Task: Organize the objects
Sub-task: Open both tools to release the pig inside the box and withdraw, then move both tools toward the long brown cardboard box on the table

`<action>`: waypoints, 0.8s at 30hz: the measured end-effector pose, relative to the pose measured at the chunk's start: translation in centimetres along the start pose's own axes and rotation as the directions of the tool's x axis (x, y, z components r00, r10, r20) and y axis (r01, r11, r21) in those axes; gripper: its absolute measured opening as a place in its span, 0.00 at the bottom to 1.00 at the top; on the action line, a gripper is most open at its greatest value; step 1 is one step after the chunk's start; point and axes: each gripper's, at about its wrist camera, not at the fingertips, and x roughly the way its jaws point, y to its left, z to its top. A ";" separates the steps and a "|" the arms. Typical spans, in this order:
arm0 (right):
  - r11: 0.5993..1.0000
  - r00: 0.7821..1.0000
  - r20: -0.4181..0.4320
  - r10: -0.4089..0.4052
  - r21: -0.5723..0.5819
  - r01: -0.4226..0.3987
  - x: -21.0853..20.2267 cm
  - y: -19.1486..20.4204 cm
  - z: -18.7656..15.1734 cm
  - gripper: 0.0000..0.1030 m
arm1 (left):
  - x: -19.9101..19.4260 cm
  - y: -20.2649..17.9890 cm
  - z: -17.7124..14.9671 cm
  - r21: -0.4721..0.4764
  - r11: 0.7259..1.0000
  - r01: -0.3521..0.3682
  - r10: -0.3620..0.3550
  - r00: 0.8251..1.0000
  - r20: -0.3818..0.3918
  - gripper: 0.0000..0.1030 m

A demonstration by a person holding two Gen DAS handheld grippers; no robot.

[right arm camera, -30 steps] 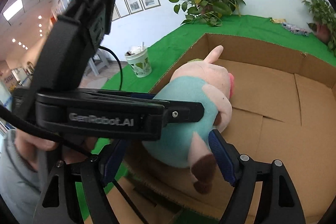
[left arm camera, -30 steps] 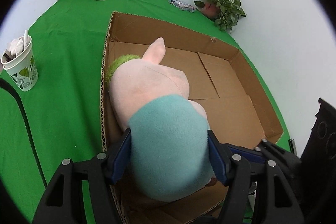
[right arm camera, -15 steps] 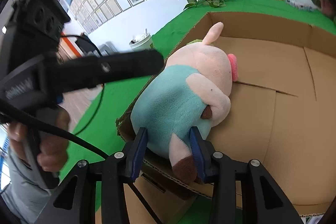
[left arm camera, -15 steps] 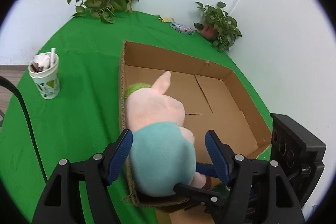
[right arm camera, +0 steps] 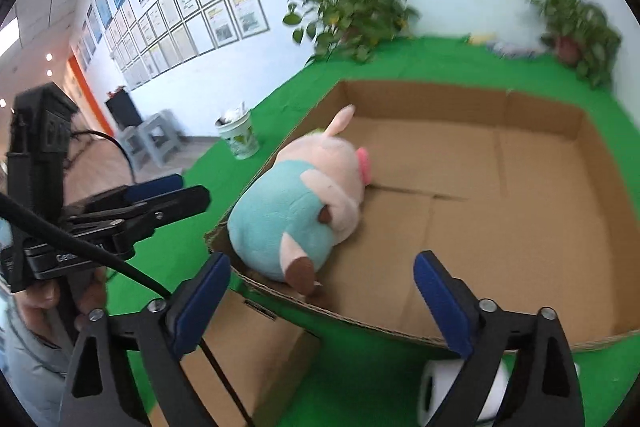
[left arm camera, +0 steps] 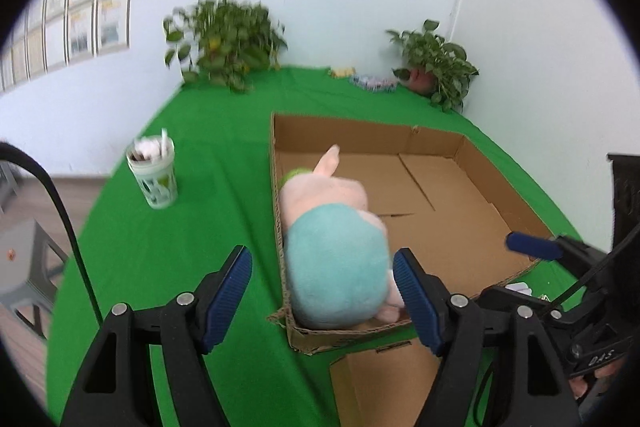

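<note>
Pig (left arm camera: 336, 251) plush lies in the near-left corner of the box (left arm camera: 472, 151), against its left wall. Left tongs (left arm camera: 324, 279) hang wide open above it, gripping nothing. Right tongs (right arm camera: 322, 287) also gape empty. Cup (left arm camera: 154, 175) stands left on the green cloth (left arm camera: 192, 227).

Left tongs (left arm camera: 322, 277): wide open, blue pads apart, holding nothing.
Pig toy (left arm camera: 334, 247): pink with a teal shirt, lying in the box, pressed against the left wall near the front corner.
Box (left arm camera: 472, 147): flat brown cardboard, open on top, sitting on the green surface (left arm camera: 180, 247).
Cup (left arm camera: 154, 173): white with green leaves, standing left of the box, well apart.
Plants (left arm camera: 226, 43): two, at the back by the wall.
Right tongs (left arm camera: 532, 246): one blue tip pokes in over the box's right corner.
</note>
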 end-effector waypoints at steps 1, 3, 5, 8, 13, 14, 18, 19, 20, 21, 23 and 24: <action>0.999 0.999 0.035 -0.031 -0.023 0.032 -1.9 0.4 -0.6 0.99 | -1.0 -1.1 -0.3 0.026 1.000 -0.013 0.013 1.000 0.024 0.74; 0.996 0.993 0.089 -0.077 -0.041 0.081 -5.6 0.8 -2.2 0.99 | -2.3 -2.9 -0.7 0.056 0.998 -0.031 0.028 0.998 0.055 0.80; 0.993 0.988 0.112 -0.109 -0.020 0.112 -8.6 0.3 -3.6 0.99 | -3.4 -4.5 -1.1 0.071 0.997 -0.031 0.026 0.997 0.067 0.80; 0.991 0.986 0.104 -0.132 0.019 0.131 -11.3 -0.2 -5.0 0.99 | -4.4 -6.2 -1.6 0.071 0.997 -0.030 0.024 0.997 0.074 0.80; 0.987 0.984 0.087 -0.156 0.040 0.153 -15.5 -1.8 -8.0 0.99 | -3.7 -7.3 -1.4 0.042 0.997 -0.066 0.064 0.997 0.038 0.80; 0.987 0.983 0.088 -0.160 0.046 0.156 -16.5 -2.1 -8.5 0.99 | -3.6 -7.4 -1.5 0.028 0.997 -0.077 0.077 0.997 0.025 0.80; 0.983 0.980 0.086 -0.179 0.054 0.175 -18.1 -2.8 -9.8 0.99 | -4.6 -8.7 -2.2 0.016 0.997 -0.078 0.077 0.997 0.031 0.80; 0.982 0.979 0.083 -0.184 0.056 0.179 -18.5 -3.0 -10.2 0.99 | -5.0 -9.1 -2.5 0.024 0.997 -0.073 0.072 0.997 0.037 0.80; 0.982 0.979 0.083 -0.186 0.062 0.181 -18.9 -3.3 -10.6 0.99 | -5.4 -9.7 -2.7 0.036 0.997 -0.070 0.068 0.997 0.042 0.80; 0.981 0.979 0.084 -0.186 0.068 0.181 -19.2 -3.5 -10.9 0.99 | -5.8 -10.3 -3.0 0.047 0.997 -0.069 0.066 0.997 0.050 0.80; 0.980 0.978 0.084 -0.190 0.083 0.183 -19.5 -3.7 -11.6 0.99 | -6.6 -11.2 -3.4 0.057 0.996 -0.072 0.068 0.995 0.068 0.80; 0.979 0.978 0.083 -0.192 0.086 0.185 -19.7 -3.6 -11.7 0.99 | -7.0 -11.7 -3.6 0.059 0.996 -0.071 0.067 0.995 0.076 0.80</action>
